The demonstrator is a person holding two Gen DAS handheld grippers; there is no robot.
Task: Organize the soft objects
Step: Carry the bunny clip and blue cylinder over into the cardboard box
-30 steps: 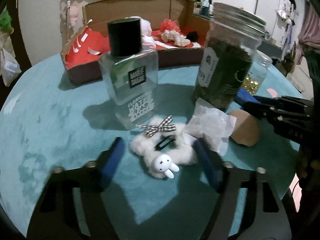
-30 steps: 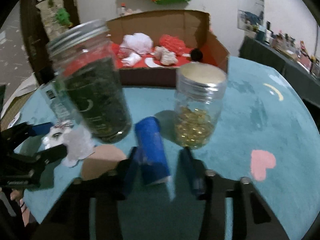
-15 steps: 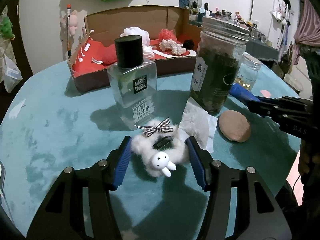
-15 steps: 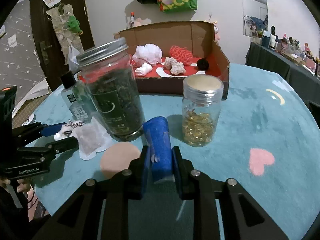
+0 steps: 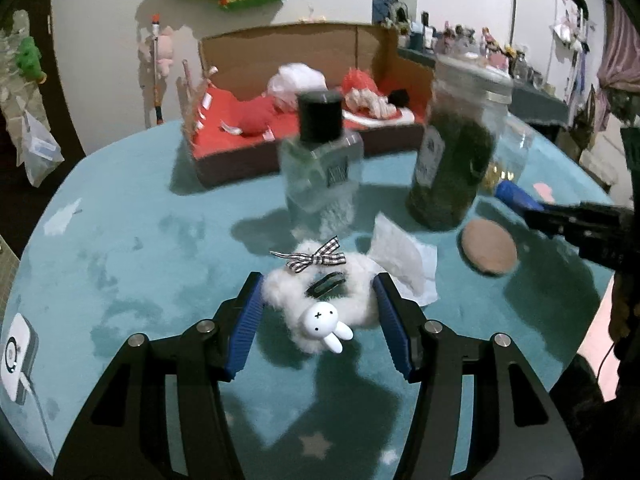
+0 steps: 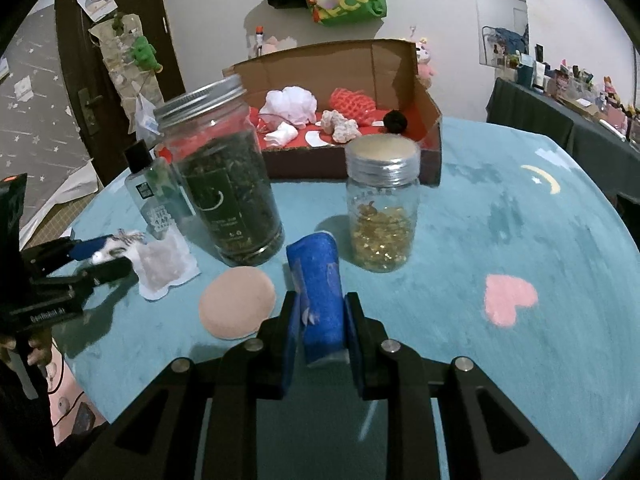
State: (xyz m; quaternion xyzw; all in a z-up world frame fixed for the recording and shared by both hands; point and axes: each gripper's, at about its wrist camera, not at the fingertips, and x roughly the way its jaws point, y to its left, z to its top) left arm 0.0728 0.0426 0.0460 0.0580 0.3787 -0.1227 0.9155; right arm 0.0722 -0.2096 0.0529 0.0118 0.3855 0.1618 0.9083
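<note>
A fluffy white scrunchie (image 5: 320, 300) with a bunny charm sits pinched in the left tongs (image 5: 318, 328) above the teal desk (image 5: 120, 260); the right tongs (image 6: 322, 320) clamp narrowly on a rolled blue cloth (image 6: 318, 280); a cardboard box (image 6: 424, 92) at the far edge already holds several soft items; a round peach puff (image 6: 236, 304) and a white sachet (image 6: 164, 264) lie near the jars, apparently unsorted; the job looks roughly half done.
</note>
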